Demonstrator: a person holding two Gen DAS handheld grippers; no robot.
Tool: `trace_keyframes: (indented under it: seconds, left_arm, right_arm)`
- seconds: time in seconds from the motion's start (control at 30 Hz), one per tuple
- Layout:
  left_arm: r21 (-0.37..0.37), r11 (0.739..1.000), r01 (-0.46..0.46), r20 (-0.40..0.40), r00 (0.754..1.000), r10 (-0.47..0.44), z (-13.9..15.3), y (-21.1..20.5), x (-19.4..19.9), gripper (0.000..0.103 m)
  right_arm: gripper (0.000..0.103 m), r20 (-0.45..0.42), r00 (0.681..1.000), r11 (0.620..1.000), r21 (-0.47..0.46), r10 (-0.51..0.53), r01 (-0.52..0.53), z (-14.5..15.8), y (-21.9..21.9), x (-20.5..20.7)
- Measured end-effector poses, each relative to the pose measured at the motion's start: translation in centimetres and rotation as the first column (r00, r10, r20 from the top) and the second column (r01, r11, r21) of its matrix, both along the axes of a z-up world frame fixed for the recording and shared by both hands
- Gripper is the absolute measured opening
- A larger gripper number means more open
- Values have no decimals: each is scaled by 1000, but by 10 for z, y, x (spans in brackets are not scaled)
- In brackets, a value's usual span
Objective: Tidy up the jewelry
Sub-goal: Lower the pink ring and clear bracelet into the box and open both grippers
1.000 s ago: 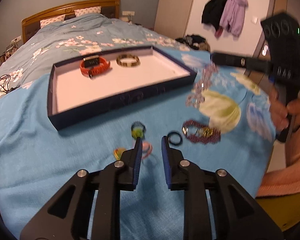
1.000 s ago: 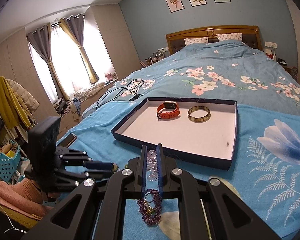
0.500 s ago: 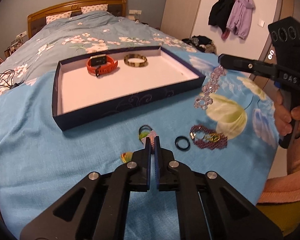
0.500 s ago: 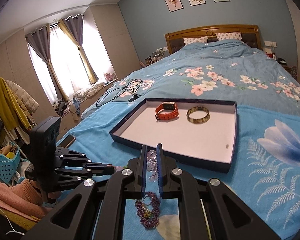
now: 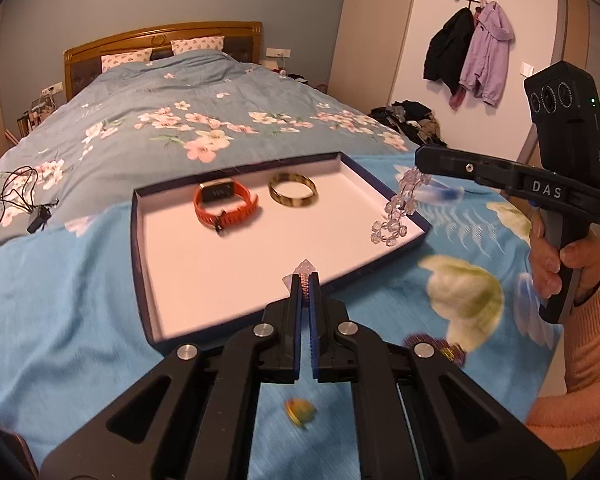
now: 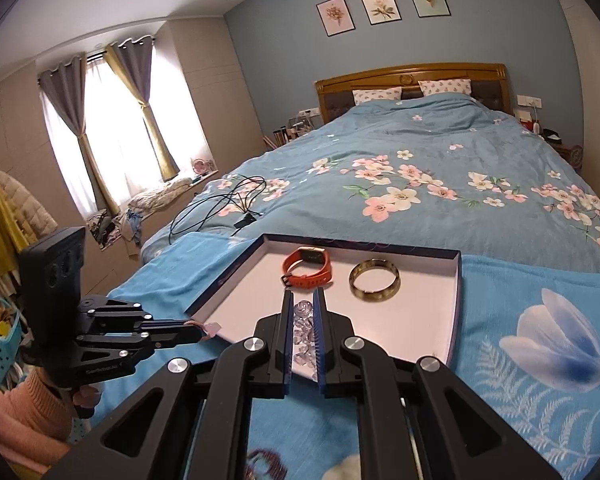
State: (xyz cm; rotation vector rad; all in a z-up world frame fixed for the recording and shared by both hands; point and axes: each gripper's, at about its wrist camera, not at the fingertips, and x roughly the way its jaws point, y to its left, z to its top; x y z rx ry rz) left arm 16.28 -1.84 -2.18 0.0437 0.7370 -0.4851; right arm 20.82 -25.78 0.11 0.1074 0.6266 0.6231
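A dark blue tray (image 5: 144, 264) with a white floor lies on the bed; it holds an orange watch (image 5: 225, 208) and a gold bangle (image 5: 293, 195). My left gripper (image 5: 306, 280) is shut on a small pink bead piece (image 5: 305, 270) just above the tray's near edge. My right gripper (image 6: 302, 312) is shut on a clear crystal bead bracelet (image 6: 303, 330), which hangs over the tray's right side (image 5: 396, 212). The tray (image 6: 454, 320), watch (image 6: 308, 268) and bangle (image 6: 375, 280) also show in the right wrist view.
A dark red bead bracelet (image 5: 440, 346) and a yellow-green piece (image 5: 300, 412) lie on the blue blanket near me. A black cable (image 5: 16, 196) lies at the left of the bed. Clothes hang on the right wall.
My left gripper shut on the pink piece, lifted it and moved toward the tray. My right gripper carried the crystal bracelet from beside the tray to over its right side.
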Motion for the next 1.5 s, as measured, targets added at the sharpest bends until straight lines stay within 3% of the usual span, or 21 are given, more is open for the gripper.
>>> trace_keyframes:
  seconds: [0.53, 0.8, 1.23, 1.5]
  left_arm:
    - [27, 999, -47, -65, 997, 49, -21, 0, 67, 3]
    - [41, 998, -54, -104, 993, 58, -31, -3, 85, 4]
    - [55, 997, -63, -146, 987, 70, -45, -6, 102, 4]
    - [37, 996, -87, -161, 983, 92, -49, -6, 118, 4]
  right_arm:
    - [8, -30, 997, 995, -67, -73, 71, -21, 17, 66]
    - [8, -49, 994, 993, -82, -94, 89, -31, 22, 75]
    - [8, -123, 992, 991, -136, -16, -1, -60, 48, 77]
    - [9, -158, 985, 987, -153, -72, 47, -70, 38, 85]
